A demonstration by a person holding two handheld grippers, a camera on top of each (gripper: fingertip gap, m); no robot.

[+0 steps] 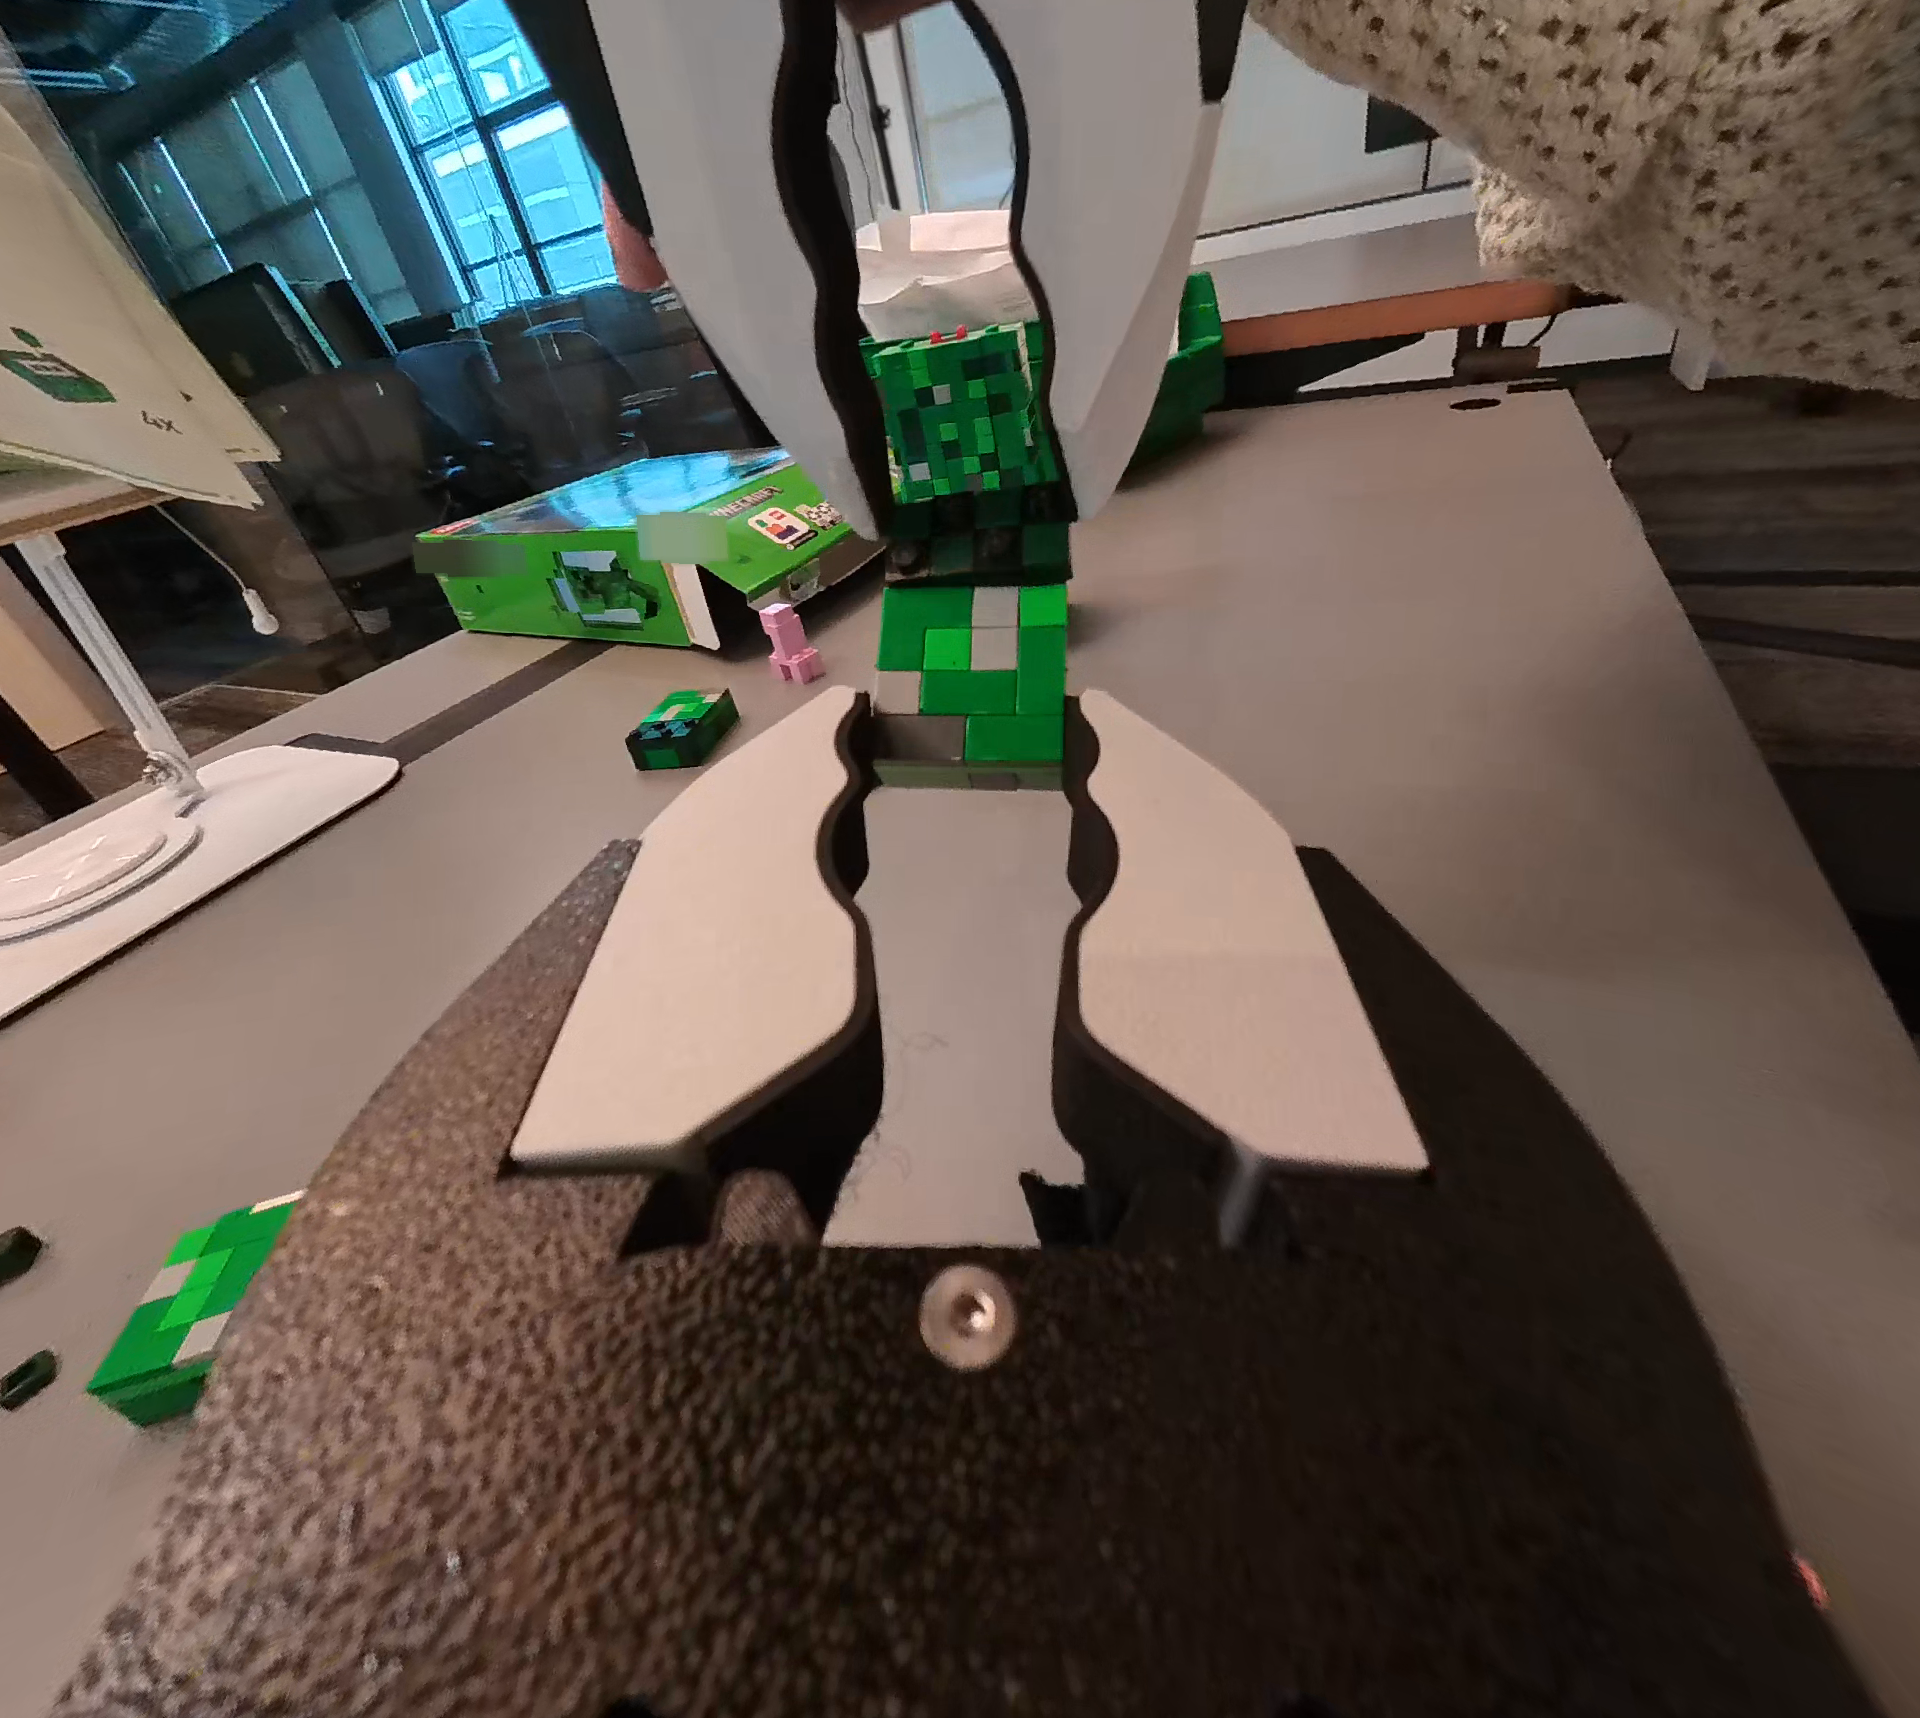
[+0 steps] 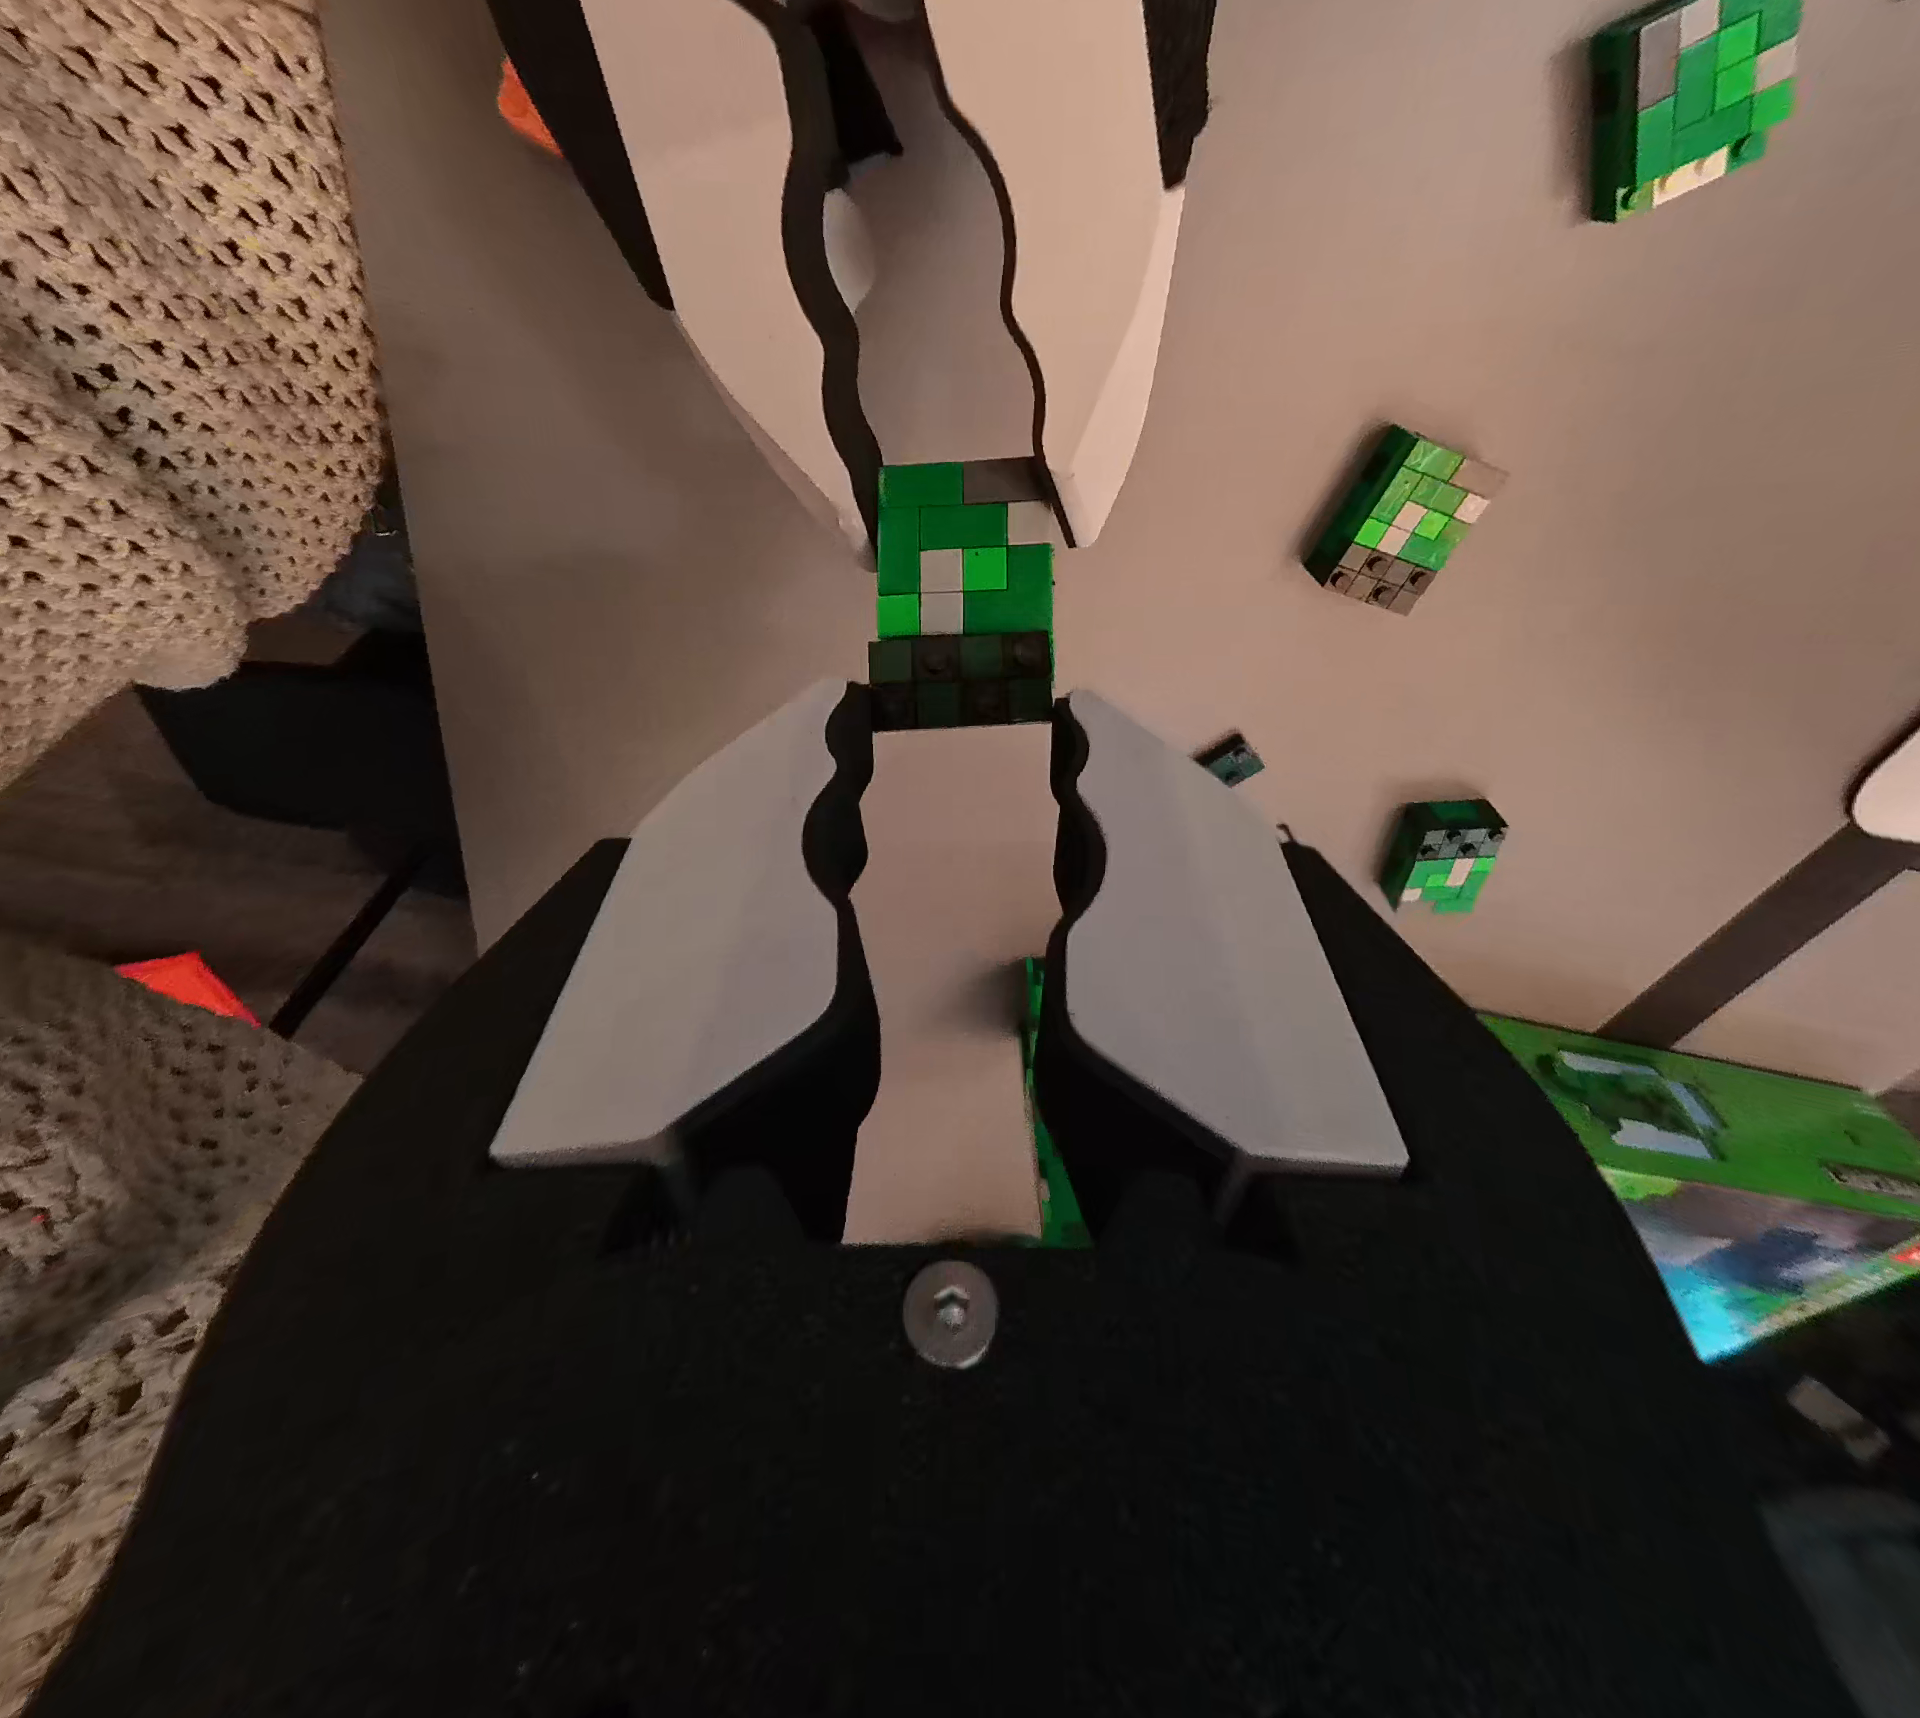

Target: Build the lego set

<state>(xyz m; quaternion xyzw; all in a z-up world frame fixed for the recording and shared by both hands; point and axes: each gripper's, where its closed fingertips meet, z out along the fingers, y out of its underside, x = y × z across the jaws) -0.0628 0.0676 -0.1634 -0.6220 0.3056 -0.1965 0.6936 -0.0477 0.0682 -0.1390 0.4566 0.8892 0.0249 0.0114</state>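
Observation:
A green tiled lego panel (image 1: pixel 977 671) with a dark studded strip (image 2: pixel 961 681) at one end is held between both grippers over the grey table (image 1: pixel 1351 733). My left gripper (image 1: pixel 974 718) is shut on the panel's tiled end. My right gripper (image 2: pixel 961 707) is shut on the studded end. The right gripper (image 1: pixel 977 520) comes in from above in the left wrist view. The left gripper (image 2: pixel 971 536) faces me in the right wrist view. A built green pixel-patterned cube (image 1: pixel 966 411) stands just behind the panel.
Loose green panels (image 2: pixel 1694 89) (image 2: pixel 1403 525) (image 2: pixel 1444 853) lie on the table, one by my left gripper (image 1: pixel 187 1305). The green set box (image 1: pixel 623 556), a pink figure (image 1: pixel 792 645), a small dark block (image 1: pixel 681 728) and a white lamp base (image 1: pixel 104 837) sit left. A knit sleeve (image 1: pixel 1610 58) hangs right. Both grippers' tips are close together, under 4 cm apart.

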